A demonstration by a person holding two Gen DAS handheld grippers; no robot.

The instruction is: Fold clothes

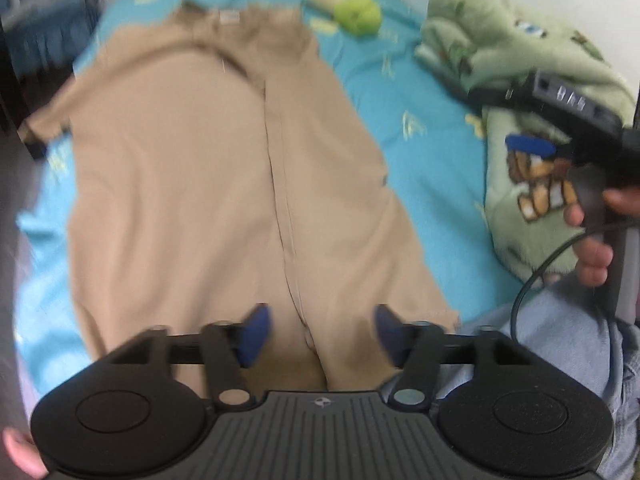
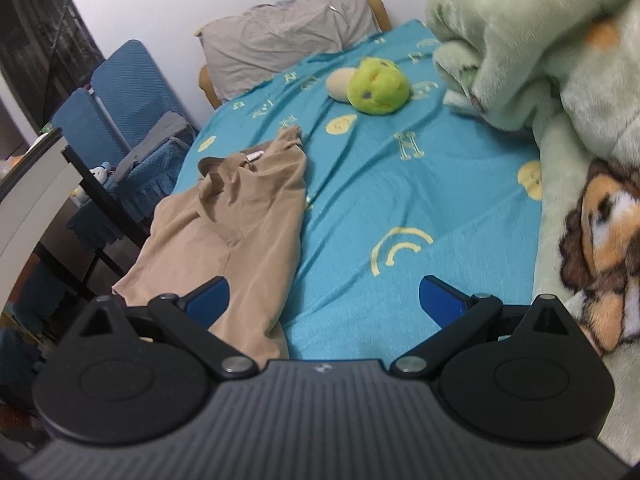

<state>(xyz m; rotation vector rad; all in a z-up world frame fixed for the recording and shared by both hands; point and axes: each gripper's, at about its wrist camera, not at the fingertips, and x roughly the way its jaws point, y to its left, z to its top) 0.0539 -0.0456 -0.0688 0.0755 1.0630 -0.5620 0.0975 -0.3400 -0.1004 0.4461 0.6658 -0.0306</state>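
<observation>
Tan garment [image 1: 208, 184] lies spread on the bed [image 2: 400, 200], collar at the far end, hem near; its right part appears folded in along a lengthwise line. Left hand-held gripper [image 1: 316, 334] hovers wide over the near hem; right hand-held gripper [image 2: 324, 300] wide, holding nothing, above bare sheet. Judgement: folding under way or about to start. Green blanket [image 2: 540, 60] at right, plush toy [image 2: 376, 84] and pillow [image 2: 288, 36] far.

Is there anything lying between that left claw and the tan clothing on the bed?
Nothing visible. The left claw hangs open right over the near end of the tan garment. The green plush toy and green blanket lie off to the side.
</observation>
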